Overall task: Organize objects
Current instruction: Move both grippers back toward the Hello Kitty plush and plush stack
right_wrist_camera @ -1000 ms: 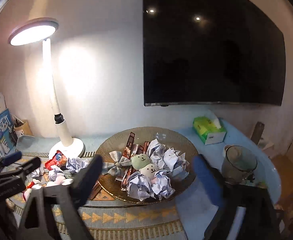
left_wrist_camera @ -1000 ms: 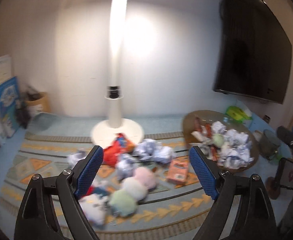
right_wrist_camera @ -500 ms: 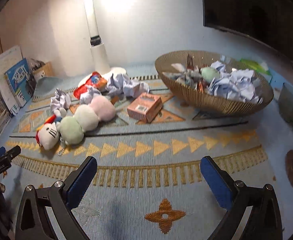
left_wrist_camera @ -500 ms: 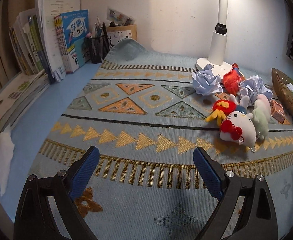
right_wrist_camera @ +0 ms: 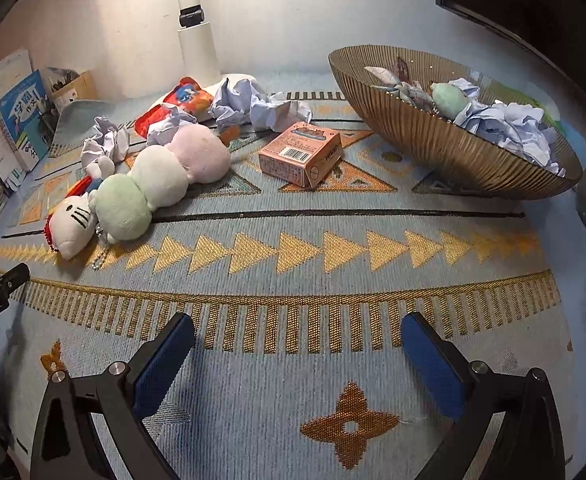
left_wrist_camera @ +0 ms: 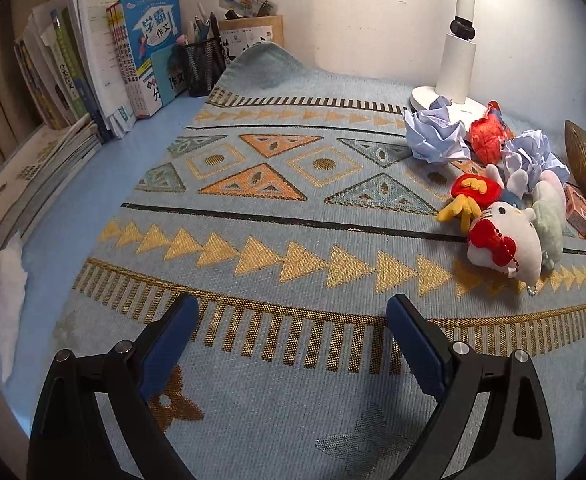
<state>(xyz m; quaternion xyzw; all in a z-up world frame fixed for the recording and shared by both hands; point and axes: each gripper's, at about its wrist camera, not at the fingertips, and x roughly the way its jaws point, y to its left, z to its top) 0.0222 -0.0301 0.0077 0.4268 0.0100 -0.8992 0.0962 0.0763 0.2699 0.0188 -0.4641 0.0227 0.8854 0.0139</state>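
Hovering over the patterned mat (right_wrist_camera: 293, 264), my right gripper (right_wrist_camera: 297, 354) and left gripper (left_wrist_camera: 291, 344) both stand wide apart, empty. At ten o'clock in the right view lies the three-ball plush (right_wrist_camera: 161, 178), its long axis running from eight toward two, pink end farthest, beside the pink box (right_wrist_camera: 301, 154).

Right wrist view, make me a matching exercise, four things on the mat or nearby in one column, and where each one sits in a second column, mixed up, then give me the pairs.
Things:
1. pink box
2. white cat plush
3. small green plush
4. lamp base

Places:
A. inside the ribbed bowl, among crumpled paper
B. at the back by the wall, behind the red packet
C. on the mat between the three-ball plush and the bowl
D. at the green end of the three-ball plush, far left of the mat

Pairs: 1-C, 2-D, 3-A, 4-B
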